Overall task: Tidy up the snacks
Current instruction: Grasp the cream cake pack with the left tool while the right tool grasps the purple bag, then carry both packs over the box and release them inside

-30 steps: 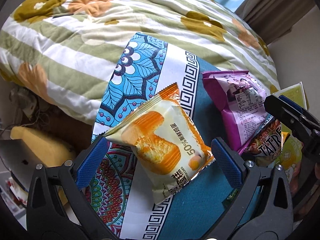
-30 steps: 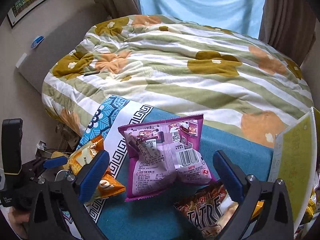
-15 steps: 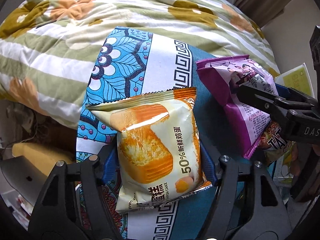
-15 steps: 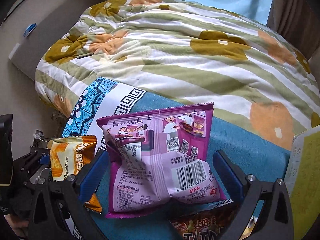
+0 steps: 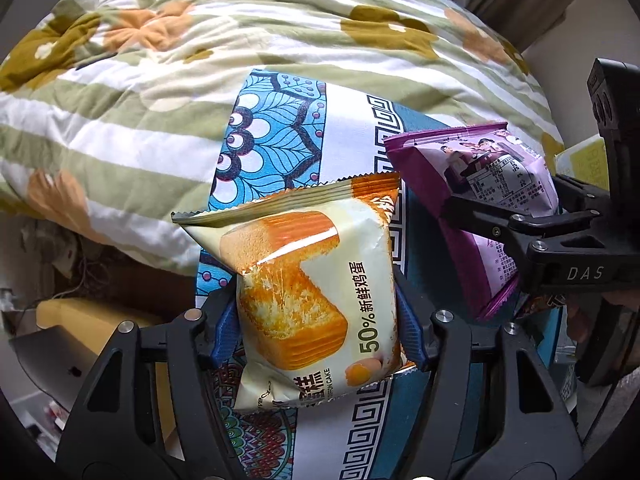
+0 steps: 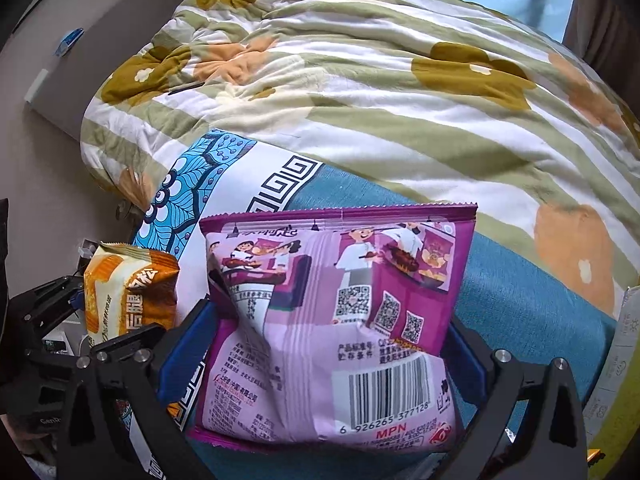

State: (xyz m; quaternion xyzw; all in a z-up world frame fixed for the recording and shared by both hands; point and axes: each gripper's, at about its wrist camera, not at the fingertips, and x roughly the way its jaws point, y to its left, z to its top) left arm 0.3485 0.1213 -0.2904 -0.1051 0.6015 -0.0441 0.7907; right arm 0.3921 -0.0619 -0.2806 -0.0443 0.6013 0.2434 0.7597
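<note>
Both of your tongs have closed in since a second ago: the blue pads that stood spread on either side of each packet now press against its sides. Your left tongs (image 5: 316,320) pinch the chiffon cake packet (image 5: 308,284) across its lower half, its crimped top edge pointing away from you and tipped toward the quilt (image 5: 200,40). Your right tongs (image 6: 320,352) pinch the purple snack bag (image 6: 332,320), barcode side facing the camera, with the bag creased inward where the left pad bites.

In the left wrist view the purple bag sits just right of the cake packet, and one black finger of the right tongs crosses its face; the two packets are close but apart. Beneath both lies the patterned cloth (image 5: 280,132), with a blue leaf border, a white key-pattern band and a plain teal field. Its far edge runs straight under the bulging quilt, so room ahead is tight. The left edge of the cloth drops off to a cluttered floor area with a yellow object (image 5: 80,320).

To your right, a yellow-green card (image 6: 616,400) stands at the frame edge, close to the right finger. The teal field (image 6: 520,300) between bag and card lies bare.
</note>
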